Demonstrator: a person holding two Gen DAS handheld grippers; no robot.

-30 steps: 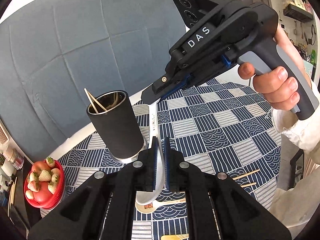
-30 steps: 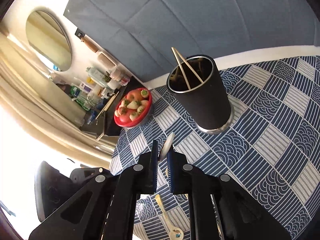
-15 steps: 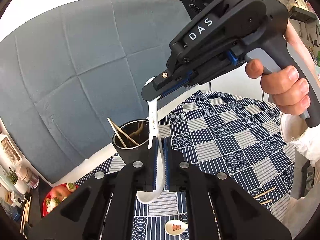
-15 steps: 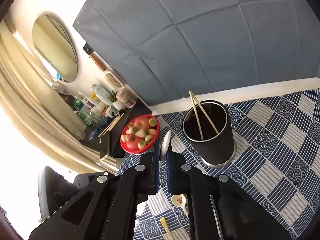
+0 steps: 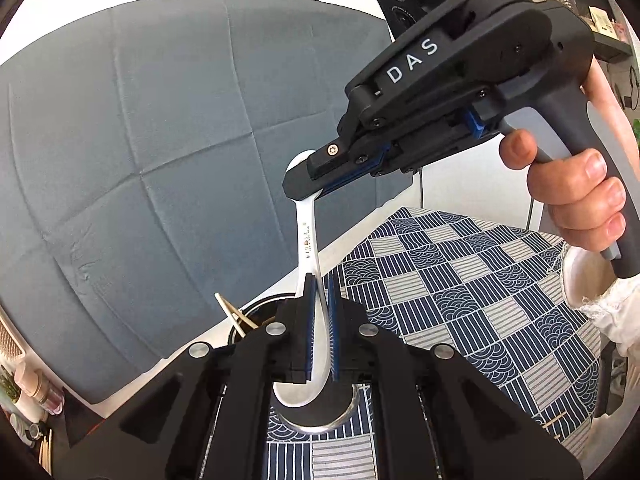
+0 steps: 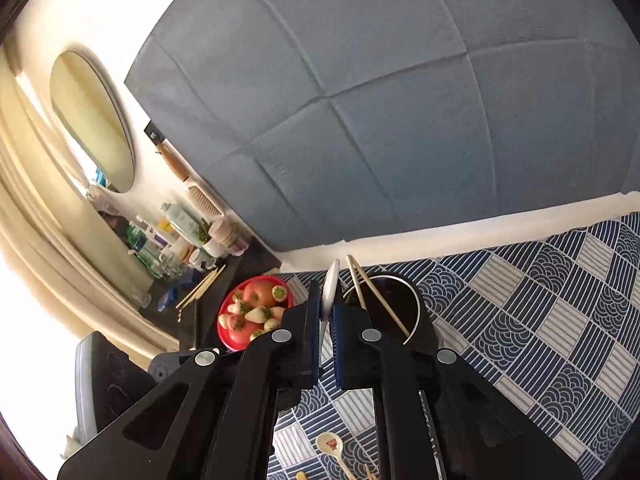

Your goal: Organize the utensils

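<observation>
While both of your grippers share the one white spoon [image 5: 307,240], the thing that matters is how its long axis sits over the black utensil holder [image 6: 394,312]. Your left gripper [image 5: 319,300] has its jaws closed on the spoon just above the bowl, which hangs low at the holder's mouth, as far as the left wrist view shows. Your right gripper [image 5: 316,178] has its jaws pinched on the handle's top end, so the spoon stands close to upright between the two, handle high and bowl down.

The holder stands on the table's blue patterned cloth [image 6: 540,320], just under and ahead of the left jaws, with chopsticks [image 6: 370,292] already leaning inside it. The left gripper is the nearer to the opening (the right only steadies the upper end).

Judging from this, the coming move is a straight drop: keep the axis vertical and let the bowl end go in clear of the chopsticks. A second spoon [image 6: 332,446] lies on the cloth, not yet stowed.
</observation>
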